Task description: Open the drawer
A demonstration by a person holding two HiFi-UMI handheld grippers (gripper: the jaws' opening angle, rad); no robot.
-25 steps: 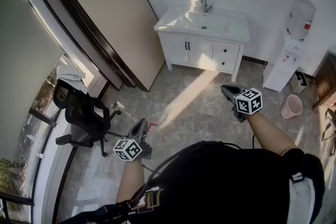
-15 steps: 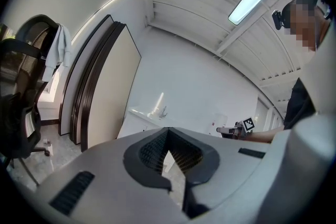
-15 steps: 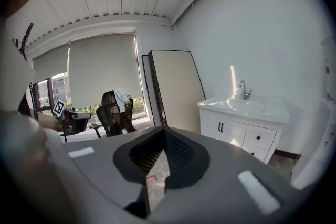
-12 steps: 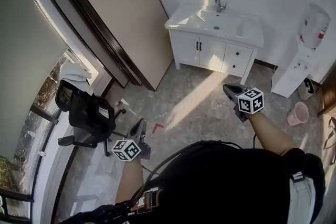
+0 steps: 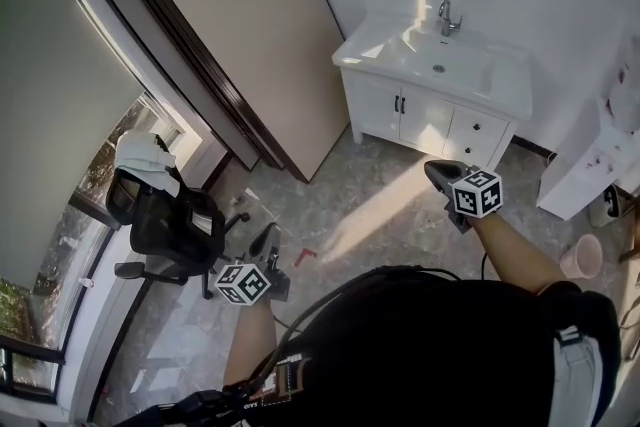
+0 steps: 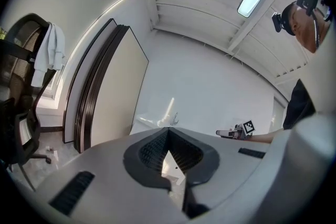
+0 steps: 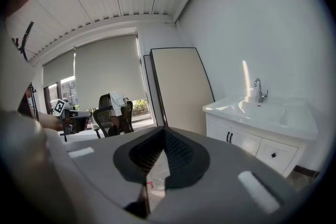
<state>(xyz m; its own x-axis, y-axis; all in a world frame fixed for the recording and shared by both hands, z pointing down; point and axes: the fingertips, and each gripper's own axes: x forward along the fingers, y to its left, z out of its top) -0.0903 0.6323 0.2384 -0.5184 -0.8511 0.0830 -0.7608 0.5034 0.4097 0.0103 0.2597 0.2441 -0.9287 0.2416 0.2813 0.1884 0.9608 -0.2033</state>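
Note:
The white sink cabinet [image 5: 430,110] stands against the far wall, with two doors and small drawers [image 5: 476,128] on its right side, all closed. In the right gripper view one drawer front with a dark knob [image 7: 273,155] shows under the basin. My right gripper [image 5: 440,173] is held out level above the floor, aimed toward the cabinet and well short of it; its jaws are shut and empty [image 7: 164,129]. My left gripper [image 5: 263,243] hangs lower left, jaws together with nothing in them [image 6: 168,129], far from the cabinet.
A large beige board [image 5: 240,45] leans on the wall left of the cabinet. A black office chair [image 5: 165,225] with a white cloth [image 5: 140,153] stands by the window. A white water dispenser [image 5: 590,165] and pink bucket [image 5: 581,257] are at right. A small red item [image 5: 305,256] lies on the floor.
The person has walked on across the room: cabinet, board and chair have slid right and down in the head view. Both grippers were carried along, still shut.

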